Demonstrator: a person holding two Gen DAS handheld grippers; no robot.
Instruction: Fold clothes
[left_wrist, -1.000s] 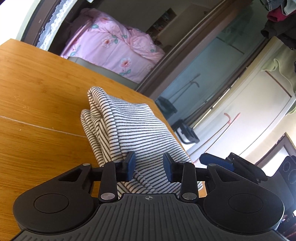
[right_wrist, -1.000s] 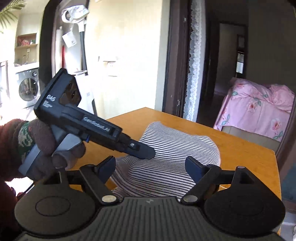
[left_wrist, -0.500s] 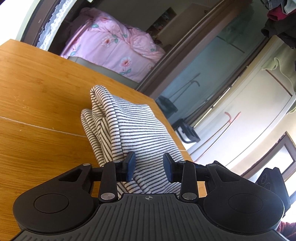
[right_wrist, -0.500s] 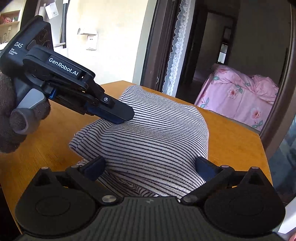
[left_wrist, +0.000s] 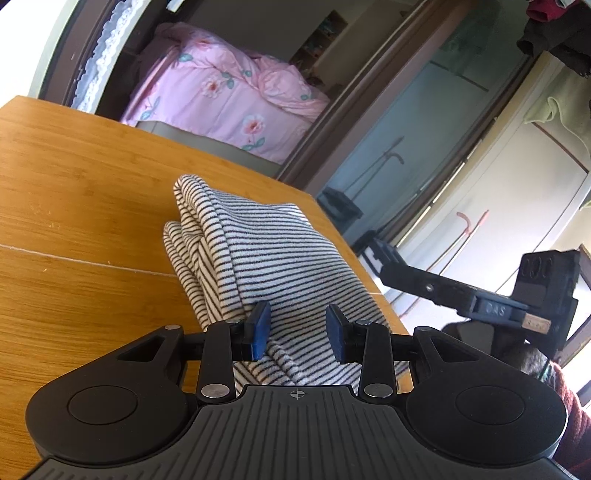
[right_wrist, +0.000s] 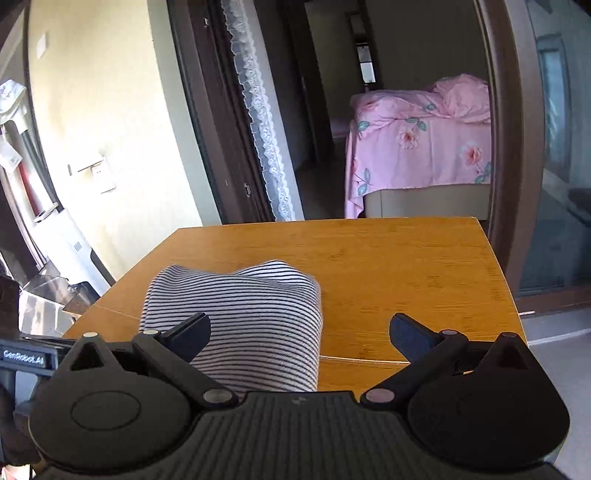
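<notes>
Table (right_wrist: 406, 266): wooden, carries the folded pile.
Striped garment (right_wrist: 251, 317): folded, lying near the table's edge.
Right gripper (right_wrist: 299, 332): jaws spread wide, holding nothing.
Left gripper (left_wrist: 297, 332): jaws parted over the garment, not clamped.

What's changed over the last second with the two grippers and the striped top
The right gripper has pulled back and swung off the striped top, fingers wide open and empty. The left gripper has stayed put over the near edge, slightly open, gripping nothing. The top has stayed folded on the wooden table.
</notes>
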